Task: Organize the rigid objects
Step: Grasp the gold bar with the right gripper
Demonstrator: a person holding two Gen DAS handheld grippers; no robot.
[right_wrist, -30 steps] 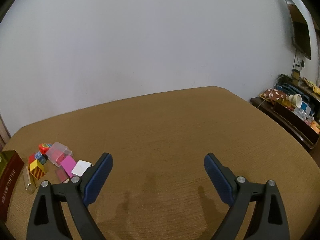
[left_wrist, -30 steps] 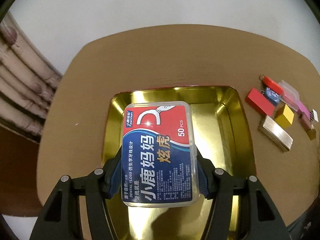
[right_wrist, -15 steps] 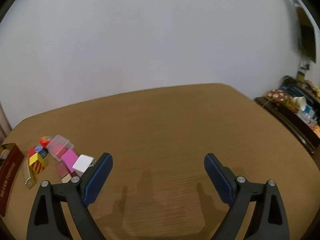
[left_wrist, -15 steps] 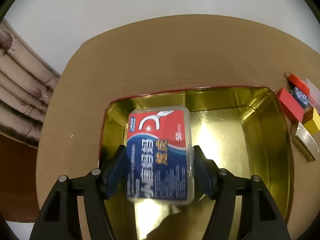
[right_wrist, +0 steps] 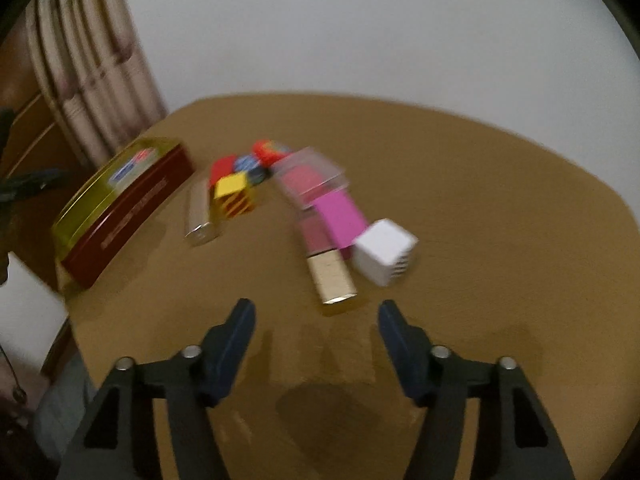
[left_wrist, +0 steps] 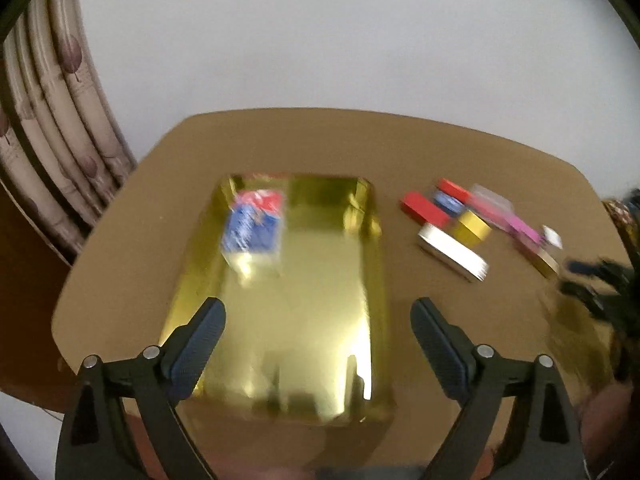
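The blue and red dental floss box (left_wrist: 254, 222) lies in the far left corner of the gold tin tray (left_wrist: 372, 264). My left gripper (left_wrist: 318, 338) is open and empty, raised above the tray's near half. My right gripper (right_wrist: 316, 334) is open and empty just short of a gold bar (right_wrist: 332, 278) and a white cube (right_wrist: 384, 251). A pink box (right_wrist: 340, 218), a clear box (right_wrist: 310, 178), a yellow striped cube (right_wrist: 233, 194), a silver bar (right_wrist: 199, 216) and red and blue pieces (right_wrist: 240, 164) lie in a loose cluster beyond.
The tray, dark red on its outside wall (right_wrist: 132, 216), sits at the left of the brown table (right_wrist: 480, 200), close to its left edge. A curtain (left_wrist: 60, 128) hangs behind on the left. The right gripper shows at the right edge of the left wrist view (left_wrist: 592, 280).
My left gripper let go of the floss box, which now lies in the tray, and pulled back and up. My right gripper swung left toward the cluster of small objects.
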